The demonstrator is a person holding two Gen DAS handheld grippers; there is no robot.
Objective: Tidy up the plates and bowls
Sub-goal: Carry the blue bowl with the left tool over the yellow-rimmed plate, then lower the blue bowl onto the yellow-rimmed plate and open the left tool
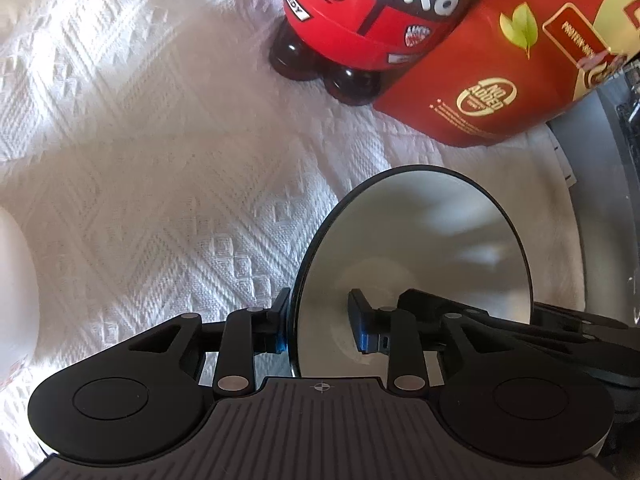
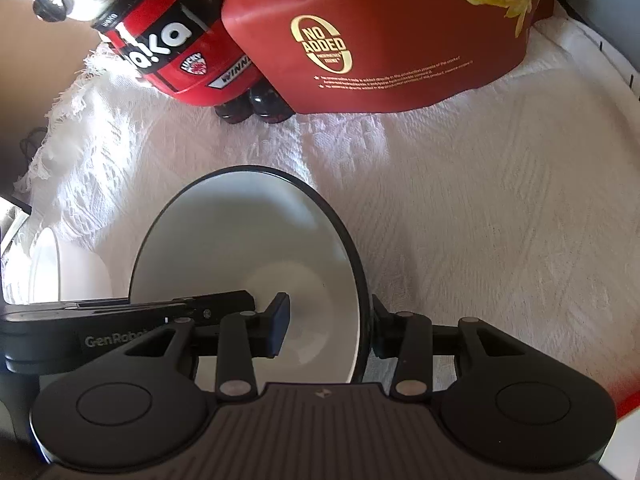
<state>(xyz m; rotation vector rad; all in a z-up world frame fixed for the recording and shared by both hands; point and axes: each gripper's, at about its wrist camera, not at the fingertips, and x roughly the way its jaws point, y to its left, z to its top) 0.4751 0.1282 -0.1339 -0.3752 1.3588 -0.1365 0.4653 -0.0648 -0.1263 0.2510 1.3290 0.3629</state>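
A white bowl with a black rim (image 1: pixel 420 232) (image 2: pixel 240 240) sits low over the white woven cloth (image 1: pixel 140 160), between both grippers. My left gripper (image 1: pixel 320 328) straddles the bowl's left rim. Its outer finger lies by the outside wall and its inner finger stands clear inside, so it is open. My right gripper (image 2: pixel 328 328) straddles the opposite rim, with one finger down inside the bowl and the other against the outer wall, shut on it. The bowl's underside is hidden.
A dark drink bottle with a red label (image 1: pixel 360 20) (image 2: pixel 180 52) and a red food pouch (image 1: pixel 500 72) (image 2: pixel 380 32) stand just behind the bowl. Another white dish (image 2: pixel 44 272) sits at the left, near the cloth's fringed edge. A grey object (image 1: pixel 608 200) borders the right side.
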